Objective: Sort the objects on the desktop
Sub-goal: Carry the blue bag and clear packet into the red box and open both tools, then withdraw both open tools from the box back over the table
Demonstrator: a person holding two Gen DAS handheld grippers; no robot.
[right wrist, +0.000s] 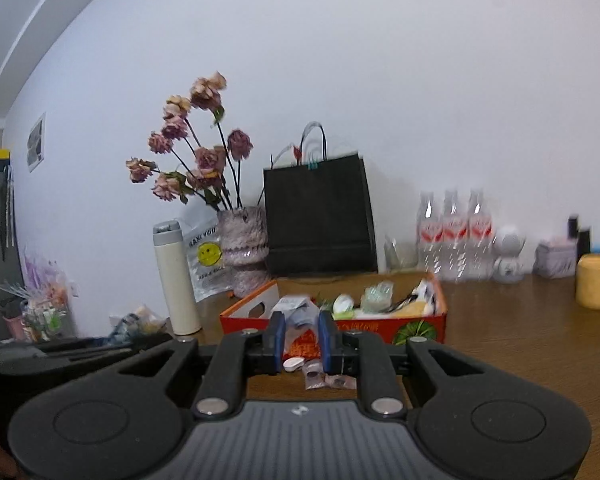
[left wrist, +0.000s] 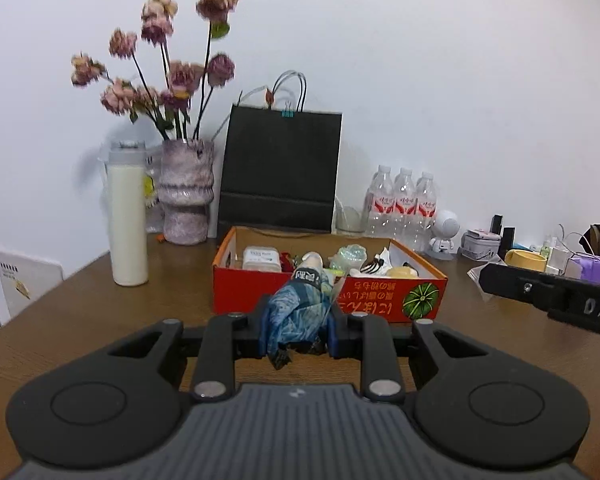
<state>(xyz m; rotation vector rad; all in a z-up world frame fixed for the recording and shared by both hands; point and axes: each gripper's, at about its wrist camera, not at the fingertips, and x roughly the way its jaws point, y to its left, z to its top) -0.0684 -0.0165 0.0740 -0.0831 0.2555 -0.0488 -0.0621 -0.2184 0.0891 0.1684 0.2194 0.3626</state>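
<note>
The left hand-held gripper (left wrist: pixel 298 330) pinches a folded blue umbrella (left wrist: pixel 300 312), long axis pointing away toward the red box (left wrist: pixel 328 300) just beyond.

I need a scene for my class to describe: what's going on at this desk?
A person is sorting desk clutter with two handheld grippers. The left gripper is clamped on a folded blue umbrella, just short of the orange box already holding small items. The right gripper grips a clear plastic packet near that box.
</note>
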